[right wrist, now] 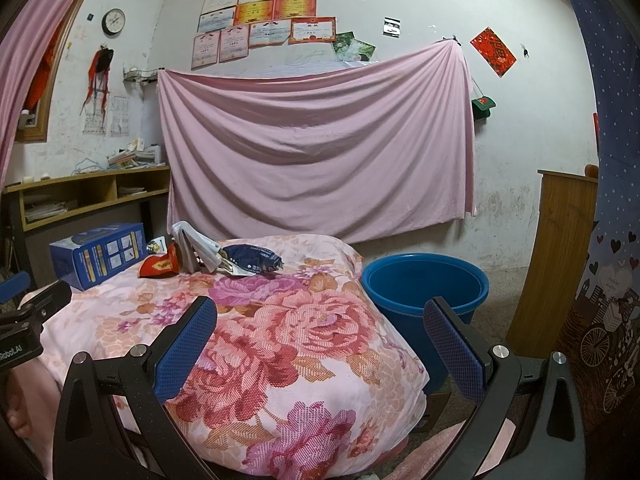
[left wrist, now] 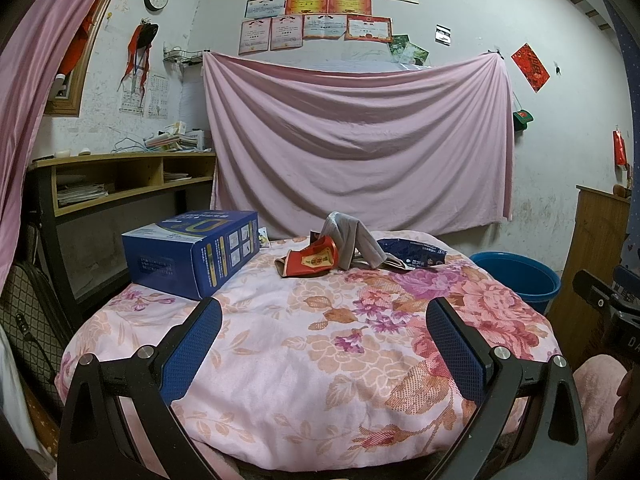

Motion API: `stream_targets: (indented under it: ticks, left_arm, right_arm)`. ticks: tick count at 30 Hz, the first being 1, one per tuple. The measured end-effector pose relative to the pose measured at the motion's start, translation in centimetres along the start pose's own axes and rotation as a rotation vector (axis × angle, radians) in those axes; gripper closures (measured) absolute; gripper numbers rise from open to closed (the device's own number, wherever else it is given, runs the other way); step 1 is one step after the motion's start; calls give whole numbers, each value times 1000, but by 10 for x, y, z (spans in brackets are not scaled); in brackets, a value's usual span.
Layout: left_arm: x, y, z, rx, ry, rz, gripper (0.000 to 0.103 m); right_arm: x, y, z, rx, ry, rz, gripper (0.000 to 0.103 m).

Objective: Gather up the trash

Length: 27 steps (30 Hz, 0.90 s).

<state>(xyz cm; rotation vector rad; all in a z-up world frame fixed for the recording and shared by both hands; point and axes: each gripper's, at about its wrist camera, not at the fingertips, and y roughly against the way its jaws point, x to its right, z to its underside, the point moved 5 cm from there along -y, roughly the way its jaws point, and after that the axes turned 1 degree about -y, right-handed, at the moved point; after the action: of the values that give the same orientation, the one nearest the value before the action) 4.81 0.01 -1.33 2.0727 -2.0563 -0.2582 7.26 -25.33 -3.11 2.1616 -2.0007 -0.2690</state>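
Left gripper (left wrist: 323, 312) spread wide, holding nothing, low over the near edge of the flowery quilt (left wrist: 304, 344). Right gripper (right wrist: 320, 312) spread wide too, holding nothing, over the quilt's right edge. Lots of bare quilt ahead of both. Farther back, trash in a little heap: red wrapper (left wrist: 310, 261), grey folded paper (left wrist: 352, 242), dark blue bag (left wrist: 412, 255), maybe touching each other, hard to tell. Blue box (left wrist: 192, 252) just left of the heap. Blue bucket (right wrist: 426, 286) on the floor beside the quilt's right edge. Pink sheet (left wrist: 356, 140) on the wall behind
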Motion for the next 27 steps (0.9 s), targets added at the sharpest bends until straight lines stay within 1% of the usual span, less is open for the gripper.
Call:
stream_targets:
  ticks: [27]
  left_arm:
    - [0,0,0,-1,-1,0,3]
  right_arm:
    - [-1,2,-1,3,-2,-1,0]
